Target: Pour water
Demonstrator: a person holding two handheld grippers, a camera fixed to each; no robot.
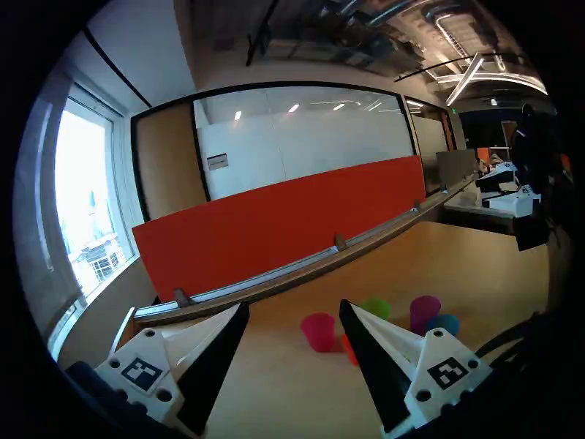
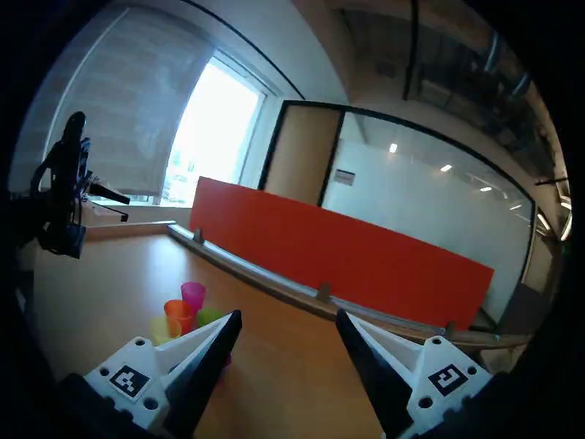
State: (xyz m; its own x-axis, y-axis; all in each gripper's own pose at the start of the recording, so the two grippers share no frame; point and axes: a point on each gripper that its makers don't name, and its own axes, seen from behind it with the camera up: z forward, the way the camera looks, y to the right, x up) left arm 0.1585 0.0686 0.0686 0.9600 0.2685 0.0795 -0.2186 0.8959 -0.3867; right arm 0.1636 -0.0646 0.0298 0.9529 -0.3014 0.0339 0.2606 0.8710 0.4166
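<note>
Task objects: a cluster of small translucent plastic cups, all upright, on the light wooden tabletop [image 1: 468, 263]. Whether any cup holds water cannot be told.

Left gripper view:
- pink translucent plastic cup [image 1: 319, 331] stands just ahead of the left gripper [image 1: 293, 303], in line with the gap between its fingers, nearer the right finger
- orange plastic cup [image 1: 349, 349] is just beside the pink one, mostly hidden behind the right finger's inner edge
- green plastic cup [image 1: 376, 307], purple plastic cup [image 1: 425, 311] and blue plastic cup [image 1: 443, 323] lie ahead and beyond the right finger, close together

Right gripper view:
- the cluster lies ahead and to the left of the right gripper [image 2: 289, 312], past its left finger
- orange cup [image 2: 178, 316] is in the middle, yellow plastic cup [image 2: 161, 329] just beside it, green cup [image 2: 210, 316] nearest the finger

Pose: both grippers are held low over the tabletop, pointing toward the long orange partition panel [image 1: 292, 212] along the table's far edge. On each, the fingers are spread wide with nothing between them, and no finger touches a cup
</note>
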